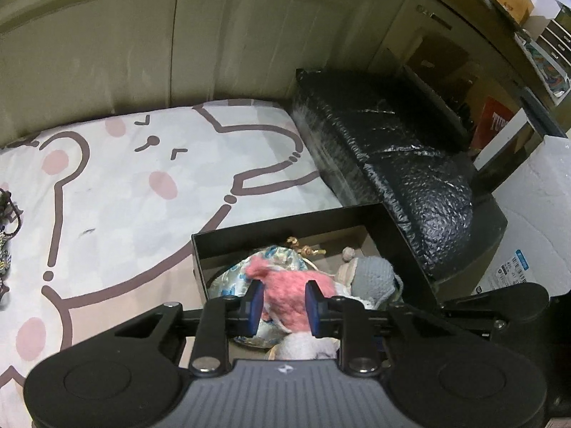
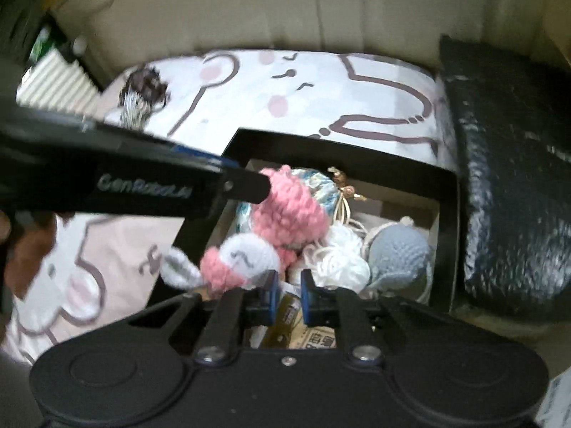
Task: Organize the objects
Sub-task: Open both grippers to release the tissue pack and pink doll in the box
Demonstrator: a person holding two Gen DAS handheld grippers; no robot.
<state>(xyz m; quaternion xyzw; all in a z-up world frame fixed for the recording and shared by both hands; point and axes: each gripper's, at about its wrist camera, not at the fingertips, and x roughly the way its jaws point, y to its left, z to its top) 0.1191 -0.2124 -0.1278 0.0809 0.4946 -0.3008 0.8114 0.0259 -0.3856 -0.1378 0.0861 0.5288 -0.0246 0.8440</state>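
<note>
A black open box (image 1: 285, 226) (image 2: 446, 192) lies on a cartoon-print sheet and holds several soft things: a pink crochet toy (image 1: 285, 287) (image 2: 292, 210), a grey crochet toy (image 1: 374, 273) (image 2: 399, 246), white yarn (image 2: 339, 260) and a blue-gold brocade pouch (image 1: 232, 278) (image 2: 314, 182). My left gripper (image 1: 284, 303) is over the box, its jaws closed on the pink toy. My right gripper (image 2: 287, 296) is at the box's near edge, its jaws a narrow gap apart with nothing between them. A pink-and-white crochet piece (image 2: 239, 260) lies just left of the right gripper's fingers.
A black bubble-wrapped bundle (image 1: 392, 164) (image 2: 510, 185) lies right of the box. A dark patterned item (image 2: 142, 96) (image 1: 5, 235) lies on the sheet at the far left. Cupboard doors (image 1: 178, 35) stand behind. A white foam box (image 1: 528, 221) stands at the right.
</note>
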